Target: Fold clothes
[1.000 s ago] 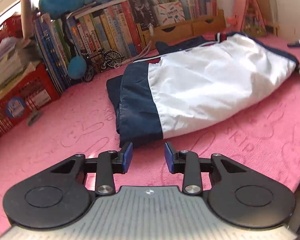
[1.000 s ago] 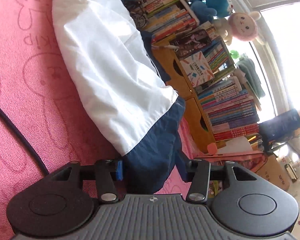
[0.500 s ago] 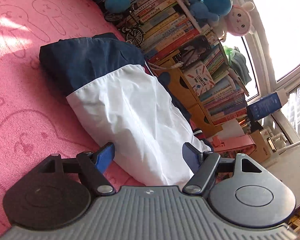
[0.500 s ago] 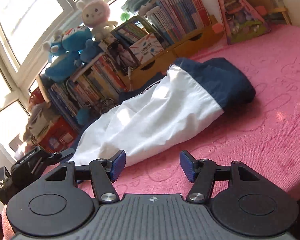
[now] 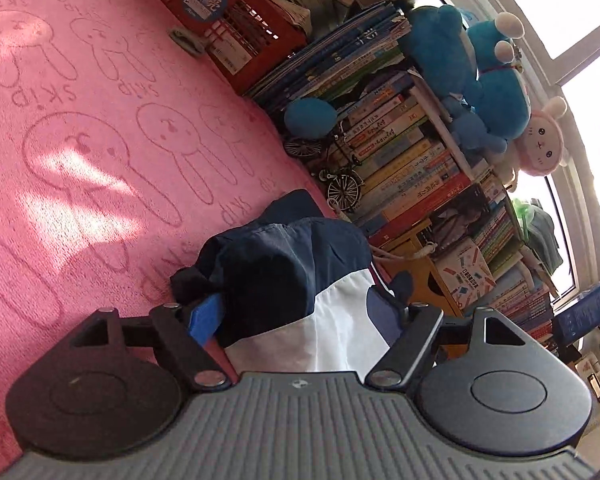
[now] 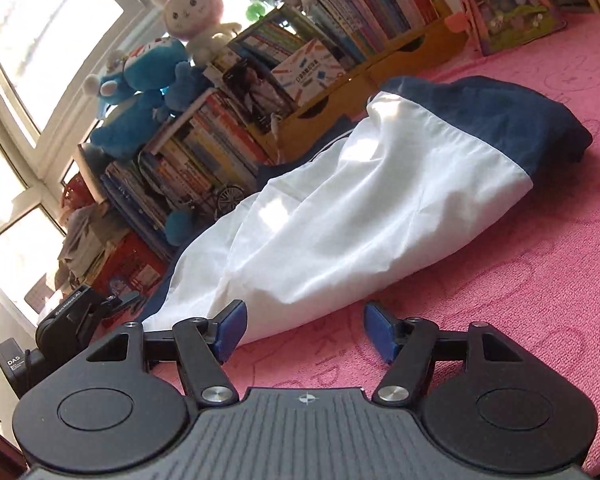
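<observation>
I see a pink towel (image 6: 540,280) embossed with rabbits spread under both claws, with packed books (image 5: 400,152) and plush toys (image 5: 480,80) beyond under a bright window. The smooth navy-and-white shorts (image 6: 380,200) lie just ahead of my right claw (image 6: 304,330), which gapes wide and empty. My left claw (image 5: 296,314) straddles the navy end, wide apart. A red crate (image 5: 236,32) holds papers.
</observation>
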Available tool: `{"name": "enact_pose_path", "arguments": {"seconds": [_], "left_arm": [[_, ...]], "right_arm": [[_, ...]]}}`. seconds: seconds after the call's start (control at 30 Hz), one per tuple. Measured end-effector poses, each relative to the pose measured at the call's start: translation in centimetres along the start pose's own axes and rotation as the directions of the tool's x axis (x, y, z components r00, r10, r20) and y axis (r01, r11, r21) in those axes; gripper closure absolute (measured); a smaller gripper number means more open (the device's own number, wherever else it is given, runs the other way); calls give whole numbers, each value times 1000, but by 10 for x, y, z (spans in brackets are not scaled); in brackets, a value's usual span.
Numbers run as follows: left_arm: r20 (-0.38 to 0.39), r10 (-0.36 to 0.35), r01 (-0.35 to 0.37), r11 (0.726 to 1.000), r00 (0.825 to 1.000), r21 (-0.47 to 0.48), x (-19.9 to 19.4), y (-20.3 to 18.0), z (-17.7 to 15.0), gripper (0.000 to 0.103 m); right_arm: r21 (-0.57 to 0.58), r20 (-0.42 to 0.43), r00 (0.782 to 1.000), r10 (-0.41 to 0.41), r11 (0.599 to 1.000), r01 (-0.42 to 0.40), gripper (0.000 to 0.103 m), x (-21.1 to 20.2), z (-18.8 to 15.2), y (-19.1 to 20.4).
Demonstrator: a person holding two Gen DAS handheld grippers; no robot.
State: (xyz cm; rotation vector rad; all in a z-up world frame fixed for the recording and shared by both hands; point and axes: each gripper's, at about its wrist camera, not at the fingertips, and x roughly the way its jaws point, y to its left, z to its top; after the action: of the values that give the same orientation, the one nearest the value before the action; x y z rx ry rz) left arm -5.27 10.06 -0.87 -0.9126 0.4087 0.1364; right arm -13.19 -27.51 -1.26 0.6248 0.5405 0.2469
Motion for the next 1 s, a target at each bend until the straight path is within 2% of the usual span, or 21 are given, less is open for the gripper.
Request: {"name": "enact_pose_path", "arguments": {"seconds": [0.03, 0.07, 0.13, 0.27, 0.43, 0.47, 0.5, 0.57, 0.6, 0.63, 0.67, 0.77, 0.83, 0.9, 0.93, 1.0], "left_arm": [[11, 10, -10, 1000, 1000, 7, -2, -1, 0, 86], [24, 6, -6, 1000, 1000, 12, -8, -1, 2, 95], [55, 2, -4, 999, 999, 34, -20, -1, 5, 98], [138, 20, -43, 985, 990, 165, -50, -2, 12, 99], [244, 27, -106, 942, 969, 319, -87, -3, 22, 98], [237, 16, -98, 937, 971, 336, -89, -1, 25, 96], [199, -6, -63, 940, 980, 337, -85, 5, 30, 92], [136, -48, -9, 922, 990, 387, -75, 7, 36, 60], [108, -69, 15, 901, 992, 434, -67, 4, 38, 51], [80, -89, 40, 875, 993, 482, -59, -2, 41, 33], [48, -104, 63, 846, 993, 530, -48, -9, 43, 23], [-72, -97, 121, 754, 993, 646, 2, -37, 54, 14], [-152, -46, 138, 722, 987, 678, 42, -51, 61, 14], [-225, 41, 128, 719, 973, 683, 84, -66, 60, 14], [-249, 80, 115, 726, 965, 679, 103, -73, 59, 14], [-294, 114, 113, 748, 949, 654, 133, -79, 56, 14]], "right_arm": [[-14, 4, 1000, -3, 1000, 3, 36, 0, -1, 1], [-29, 7, 1000, -7, 1000, 7, 36, 0, -3, 3], [-53, 10, 1000, -12, 998, 12, 36, 0, -4, 5], [-106, 7, 1000, -16, 994, 17, 36, -2, -5, 7], [-130, 0, 1000, -13, 991, 13, 35, -4, -5, 7], [-143, -3, 1000, -16, 990, 15, 35, -4, -5, 8], [-172, -12, 1000, -29, 985, 26, 33, -6, -4, 11], [-237, -20, 998, -51, 971, 45, 30, -9, -1, 17], [-285, -7, 999, -53, 957, 49, 30, -13, 6, 20], [-333, 7, 999, -54, 941, 53, 30, -18, 13, 23], [-379, 21, 998, -55, 923, 59, 30, -22, 19, 26], [-513, 62, 997, -52, 855, 76, 26, -34, 40, 34], [-590, 100, 993, -55, 801, 104, 20, -40, 56, 39], [-626, 171, 979, -110, 755, 194, 17, -18, 87, 37], [-627, 169, 976, -137, 749, 214, 17, -1, 101, 33], [-631, 164, 968, -190, 734, 251, 17, 33, 130, 24]]}}
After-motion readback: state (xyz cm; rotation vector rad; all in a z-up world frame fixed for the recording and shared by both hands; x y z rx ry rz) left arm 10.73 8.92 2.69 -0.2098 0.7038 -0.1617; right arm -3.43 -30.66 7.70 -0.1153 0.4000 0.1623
